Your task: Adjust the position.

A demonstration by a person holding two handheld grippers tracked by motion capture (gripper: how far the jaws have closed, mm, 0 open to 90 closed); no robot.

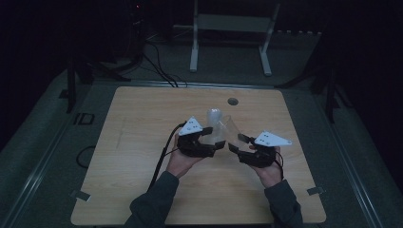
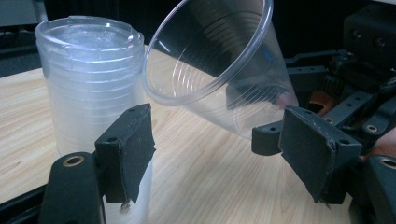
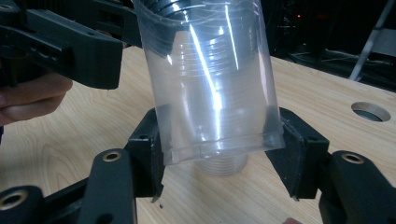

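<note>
Wooden and pale, the table (image 1: 142,156) carries the work, with a round hole (image 1: 232,101) near its far edge. Near the middle of it stands a stack of clear plastic cups (image 2: 91,79), upside down, bases uppermost. Just beside the stack, a single clear cup (image 3: 210,79) is lifted off the table and tilted, its wide mouth turned toward the stack and toward the left hand-held gripper (image 2: 219,154). The right hand-held gripper (image 3: 219,149) is clenched on this cup, its two black pads pressing the sides close to the base. The left hand-held gripper is released: one jaw stands in front of the stack's lower wall and the other out to the side near the tilted cup's base, neither seen to press on any cup. In the high view both hand-held grippers meet at the cups, each carried in a hand whose grey sleeve (image 1: 152,209) enters from the near edge.
</note>
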